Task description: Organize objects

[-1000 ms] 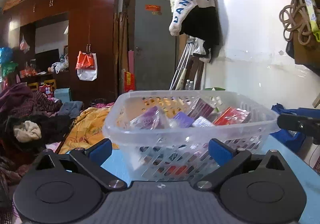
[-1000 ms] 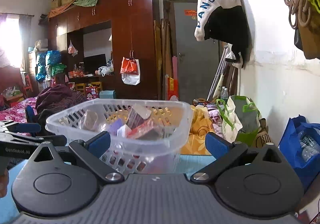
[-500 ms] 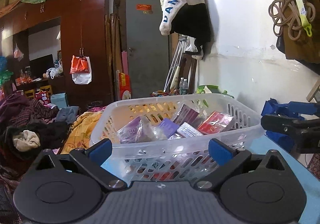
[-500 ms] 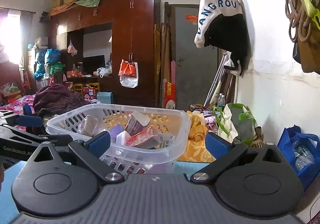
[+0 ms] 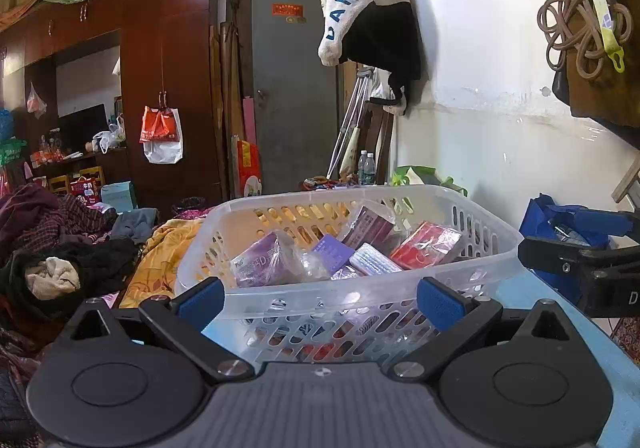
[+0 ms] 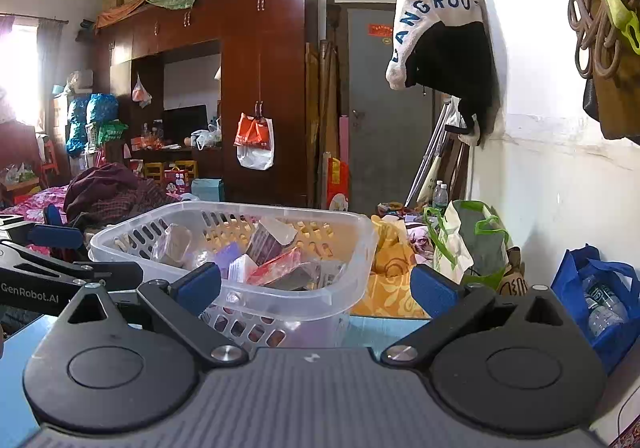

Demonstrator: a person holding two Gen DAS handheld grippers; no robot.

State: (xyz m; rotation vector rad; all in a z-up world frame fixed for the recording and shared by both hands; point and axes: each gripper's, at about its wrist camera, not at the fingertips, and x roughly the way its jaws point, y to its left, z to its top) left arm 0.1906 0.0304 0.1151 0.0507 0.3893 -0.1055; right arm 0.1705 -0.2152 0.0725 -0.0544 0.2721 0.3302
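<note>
- My left claw (image 5: 320, 298) is spread wide and carries nothing; the white basket (image 5: 486, 226) stands directly in front of it, its near rim just beyond my blue pads (image 5: 200, 300).
- My right claw (image 6: 316, 290) is also wide apart and empty. From this claw the basket (image 6: 362, 248) is ahead and to the left, on the blue table (image 6: 372, 330).
- Inside the basket I see several wrapped packets: a purple packet (image 5: 262, 262) towards the left pad of my left claw, a red packet (image 5: 428, 244) towards its right pad, and some smaller ones between them.
- I see no loose object on the table near either claw, so I judge that the collecting is mostly finished. What is behind the claws I cannot see, so I cannot say that nothing is left.
- If something is left, I think it is only to pull the claws away, or to move the basket to its place.
- Compared with one second ago, the basket appears lower and a little farther in both views, and I look more down into it. So both claws have risen and drawn back from it.
- In the left view my right claw (image 5: 580, 268) now shows larger at the right edge than before.
- The packets in the basket lie in the same order as before.
</note>
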